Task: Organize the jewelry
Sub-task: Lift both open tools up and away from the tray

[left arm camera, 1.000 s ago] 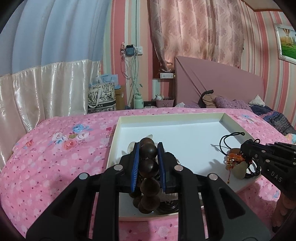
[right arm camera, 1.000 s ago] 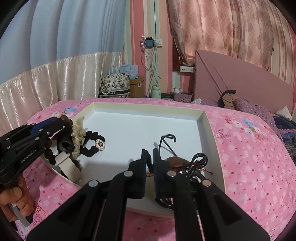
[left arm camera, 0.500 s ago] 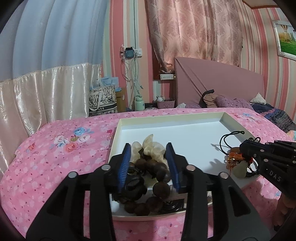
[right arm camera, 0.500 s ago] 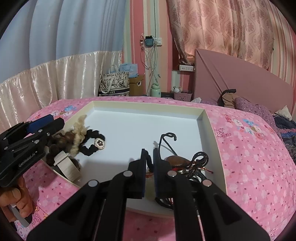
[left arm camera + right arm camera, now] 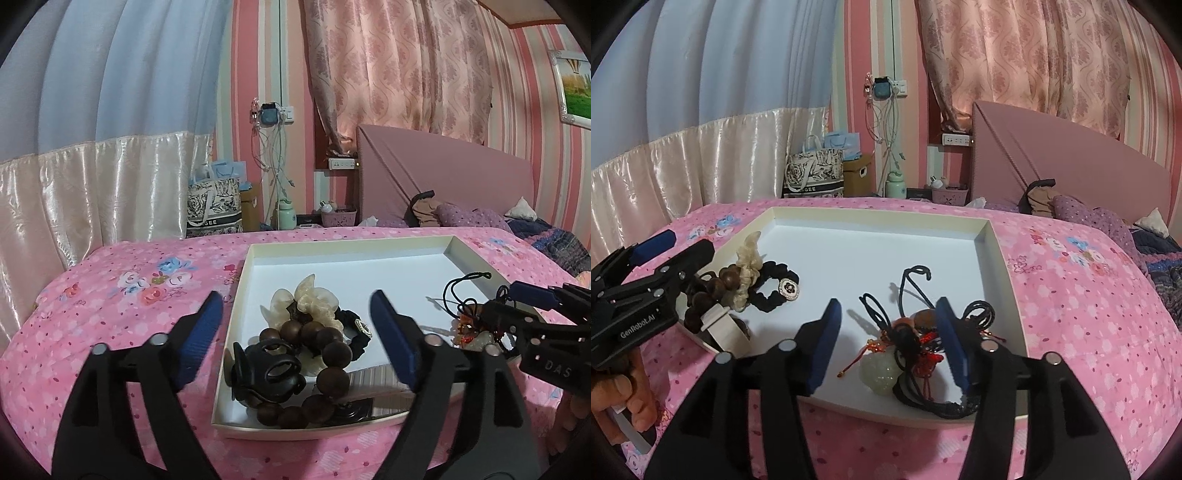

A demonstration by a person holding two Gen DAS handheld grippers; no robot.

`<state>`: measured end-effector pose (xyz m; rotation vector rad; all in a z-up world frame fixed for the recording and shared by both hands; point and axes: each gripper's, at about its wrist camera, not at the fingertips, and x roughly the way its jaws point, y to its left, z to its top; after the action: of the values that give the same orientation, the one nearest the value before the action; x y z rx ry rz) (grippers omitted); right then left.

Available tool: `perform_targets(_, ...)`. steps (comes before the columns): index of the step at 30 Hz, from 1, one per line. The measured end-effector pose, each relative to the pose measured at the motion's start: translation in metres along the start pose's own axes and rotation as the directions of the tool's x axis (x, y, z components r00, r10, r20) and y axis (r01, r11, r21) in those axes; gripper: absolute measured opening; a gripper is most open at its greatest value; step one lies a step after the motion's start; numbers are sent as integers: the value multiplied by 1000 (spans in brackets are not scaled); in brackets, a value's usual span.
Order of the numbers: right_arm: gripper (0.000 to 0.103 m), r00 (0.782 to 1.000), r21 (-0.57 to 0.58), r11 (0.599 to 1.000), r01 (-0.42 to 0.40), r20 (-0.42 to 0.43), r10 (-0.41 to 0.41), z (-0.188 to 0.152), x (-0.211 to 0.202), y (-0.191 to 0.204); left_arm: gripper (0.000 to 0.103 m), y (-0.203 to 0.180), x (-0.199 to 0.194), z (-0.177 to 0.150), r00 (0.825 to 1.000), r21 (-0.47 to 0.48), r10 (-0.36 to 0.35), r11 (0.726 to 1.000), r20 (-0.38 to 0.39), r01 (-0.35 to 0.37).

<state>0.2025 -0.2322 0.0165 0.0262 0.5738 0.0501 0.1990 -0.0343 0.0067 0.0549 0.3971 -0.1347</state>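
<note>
With both sets of jaws just opened, nothing is gripped at either end of the tray (image 5: 343, 246). The left gripper (image 5: 297, 332) stands wide apart, its blue pads (image 5: 391, 341) well clear of the pile lying between and just ahead of them: a bead bracelet (image 5: 325, 363) looped in the near left corner, a black claw clip (image 5: 267, 373) resting against its left side, a cream scrunchie (image 5: 306, 304) just beyond the beads, and a black scrunchie (image 5: 352, 330) with a small round charm off to the right of them. All of it sits on the tray floor, loose, no pad touching. A striped strip (image 5: 373, 380) lies along the near wall, right of the beads.

Over on the right, the right gripper (image 5: 890, 341) is also parted, less widely. Between its pads (image 5: 827, 339) and slightly ahead lies a tangle of black cord (image 5: 908, 295), with red tassel threads (image 5: 925, 360) and a pale green pendant (image 5: 881, 371) at the near edge. The right pad stands just beside the cords, and whether it brushes them I cannot tell; the left pad is clear of them. From this side the left gripper shows at the far left edge, a hand (image 5: 618, 395) under it, with the beads and scrunchies just past its tips and a small white box (image 5: 726, 330) beside them. The tray rests on a pink floral bedspread (image 5: 1071, 295).
</note>
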Motion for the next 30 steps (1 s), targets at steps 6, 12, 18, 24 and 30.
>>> perform_targets(6,62,1000,-54,998,14,-19,-15,1,-8,10,92,5,-1,4,1000,-27,10,1000,-13,-10)
perform_targets(12,68,1000,-42,999,11,-6,-11,-3,-25,7,95,5,-21,3,1000,-25,9,1000,0,-9)
perform_targets(18,69,999,-15,999,28,-19,-28,-6,-36,-8,96,11,-45,-1,1000,1,8,1000,10,-8)
perform_targets(24,73,998,-45,998,51,-20,-52,-20,-65,-14,98,36,-66,-12,999,7,38,999,-17,-38)
perform_targets(30,74,998,-61,997,51,-23,-52,-40,-88,-14,100,53,-105,-22,998,-3,55,998,24,-55)
